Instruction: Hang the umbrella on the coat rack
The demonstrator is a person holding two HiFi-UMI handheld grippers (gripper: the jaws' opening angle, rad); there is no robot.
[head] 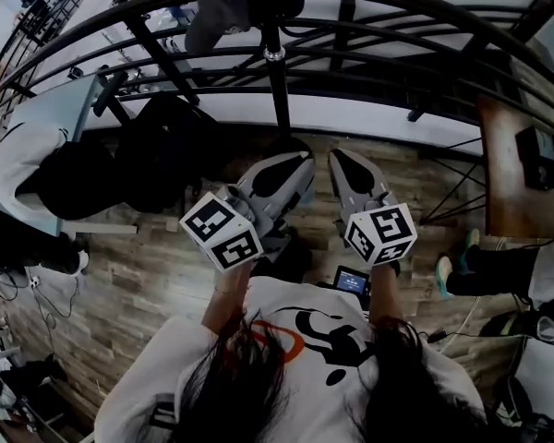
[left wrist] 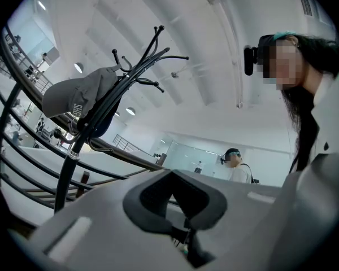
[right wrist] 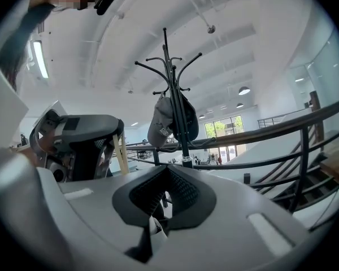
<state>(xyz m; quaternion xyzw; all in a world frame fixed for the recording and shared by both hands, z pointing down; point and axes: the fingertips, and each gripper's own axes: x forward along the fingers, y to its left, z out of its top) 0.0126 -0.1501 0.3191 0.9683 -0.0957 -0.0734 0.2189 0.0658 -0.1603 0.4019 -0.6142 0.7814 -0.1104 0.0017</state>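
The umbrella cannot be made out in any view. In the head view, the black metal coat rack [head: 277, 90] is cut off at the upper edge, where a grey cap [head: 217, 7] is hung. It is placed just before the curved black railing [head: 397, 7]. The fingers of the left gripper [head: 301, 159] and the right gripper [head: 338, 156] are pressed together with nothing between them. Open wooden floor [head: 148, 266] is seen beside them.

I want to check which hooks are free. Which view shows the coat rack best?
The right gripper view: the coat rack stands upright mid-frame, its hooks spread against the ceiling. The left gripper view shows it leaning, partly behind a cap; the head view gives mostly its pole from above.
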